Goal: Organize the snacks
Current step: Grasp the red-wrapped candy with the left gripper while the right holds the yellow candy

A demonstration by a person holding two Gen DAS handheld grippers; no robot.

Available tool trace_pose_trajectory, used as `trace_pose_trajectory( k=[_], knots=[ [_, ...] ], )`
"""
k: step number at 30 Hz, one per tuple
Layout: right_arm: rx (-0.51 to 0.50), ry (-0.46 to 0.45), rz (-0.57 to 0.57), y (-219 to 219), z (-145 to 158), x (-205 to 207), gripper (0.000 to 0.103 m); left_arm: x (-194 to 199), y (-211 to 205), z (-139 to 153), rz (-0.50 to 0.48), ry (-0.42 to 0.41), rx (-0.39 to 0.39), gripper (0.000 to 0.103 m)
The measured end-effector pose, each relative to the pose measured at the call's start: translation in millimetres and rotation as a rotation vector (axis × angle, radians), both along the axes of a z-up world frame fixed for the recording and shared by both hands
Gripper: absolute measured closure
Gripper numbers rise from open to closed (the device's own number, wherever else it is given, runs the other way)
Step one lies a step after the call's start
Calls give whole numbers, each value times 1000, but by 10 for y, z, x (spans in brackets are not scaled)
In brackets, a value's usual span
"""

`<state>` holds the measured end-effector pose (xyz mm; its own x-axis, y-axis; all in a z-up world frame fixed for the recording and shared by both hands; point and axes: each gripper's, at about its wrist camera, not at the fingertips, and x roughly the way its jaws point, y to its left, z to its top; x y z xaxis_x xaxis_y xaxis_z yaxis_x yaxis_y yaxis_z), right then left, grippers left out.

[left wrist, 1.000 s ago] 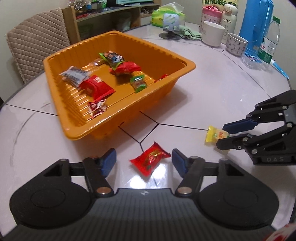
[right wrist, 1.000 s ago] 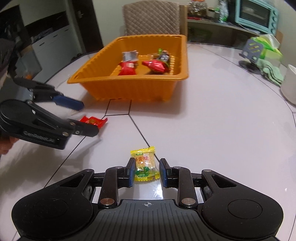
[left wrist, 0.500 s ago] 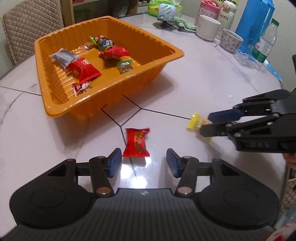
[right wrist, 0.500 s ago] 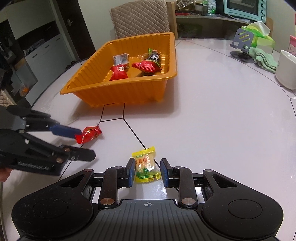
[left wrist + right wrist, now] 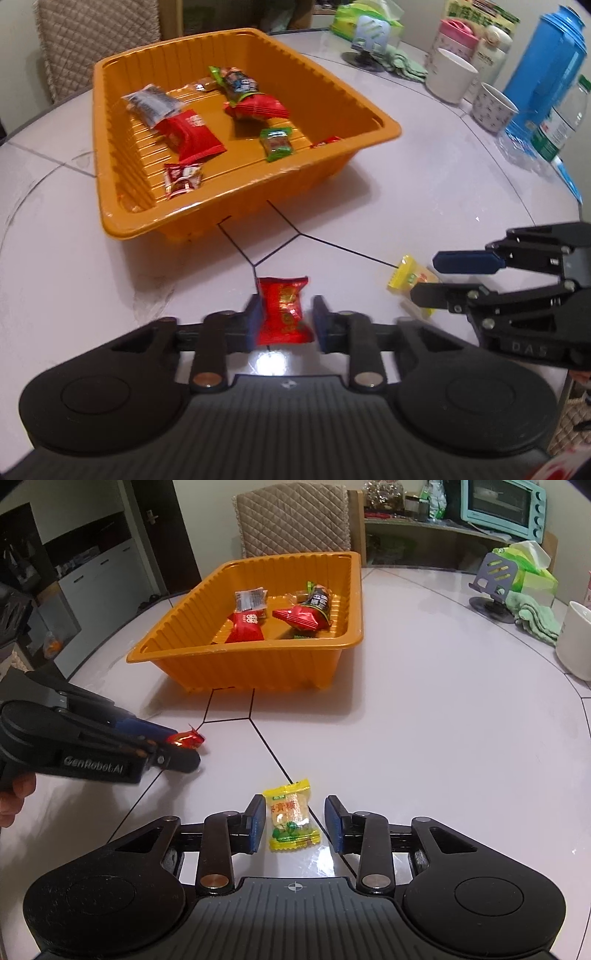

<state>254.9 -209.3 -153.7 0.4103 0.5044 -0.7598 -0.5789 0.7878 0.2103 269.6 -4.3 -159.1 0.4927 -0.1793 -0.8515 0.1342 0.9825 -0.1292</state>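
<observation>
Nearest, in front of the orange tray [image 5: 373, 110], the left gripper [image 5: 284, 321] pinches a red snack [image 5: 283, 312] on the table [image 5: 443, 738]. Beside it, the right gripper [image 5: 294, 823] straddles a yellow snack [image 5: 291, 819], jaws apart. Several snacks lie in the tray.

tray [image 5: 373, 110]: orange, ribbed | wrappers: red [image 5: 282, 310], yellow [image 5: 291, 819] | chair [image 5: 291, 517]: beige, seemingly quilted

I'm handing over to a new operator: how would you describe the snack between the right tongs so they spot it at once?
Start from the orange tray on the white table. Come toward the camera along the dark seam line to the right tongs, which stand open around a yellow snack packet lying flat. It is the only yellow wrapper; the other loose snack, the red packet, sits in the left tongs.
</observation>
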Motion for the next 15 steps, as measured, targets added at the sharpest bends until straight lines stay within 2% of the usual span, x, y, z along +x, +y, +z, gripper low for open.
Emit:
trace_pose_trajectory(
  k=[12, 14, 15],
  knots=[
    [-60, -52, 56, 109, -34, -60, 68, -129, 130, 54, 97, 0, -24, 82],
    [-70, -55, 57, 117, -40, -67, 70, -159, 150, 67, 107, -1, -27, 82],
    [-73, -55, 59, 123, -42, -65, 74, -175, 159, 74, 110, -1, -28, 82]
  ],
)
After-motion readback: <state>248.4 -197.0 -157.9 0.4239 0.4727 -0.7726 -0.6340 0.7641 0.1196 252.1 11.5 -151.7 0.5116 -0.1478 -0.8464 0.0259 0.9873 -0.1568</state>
